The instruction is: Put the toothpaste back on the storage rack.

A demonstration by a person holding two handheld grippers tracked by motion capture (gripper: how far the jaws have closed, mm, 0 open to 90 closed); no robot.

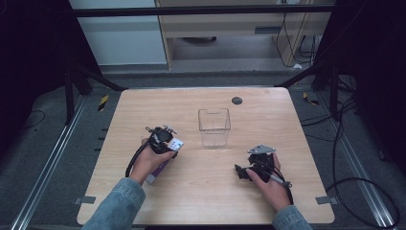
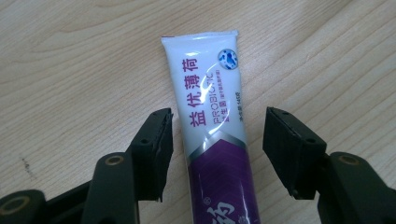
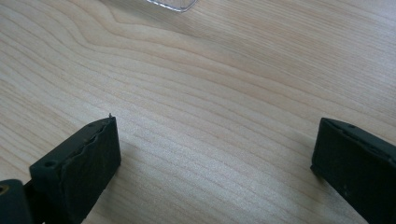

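Note:
A white and purple toothpaste tube (image 2: 205, 79) lies flat on the wooden table (image 1: 215, 196), its crimped white end pointing away from me. My left gripper (image 2: 218, 126) is low over the tube with one jaw on each side of it. A gap of bare wood shows between each pad and the tube, so the gripper is open. In the high view the left gripper (image 1: 162, 140) sits at the table's left middle, covering the tube (image 1: 158, 173). My right gripper (image 3: 215, 140) rests open over bare wood at the right front (image 1: 246, 171), holding nothing.
A clear, empty square container (image 1: 214, 127) stands upright at the table's centre, between the two grippers and farther back; its bottom edge (image 3: 173, 4) shows in the right gripper view. A small dark round disc (image 1: 236, 100) lies near the far edge.

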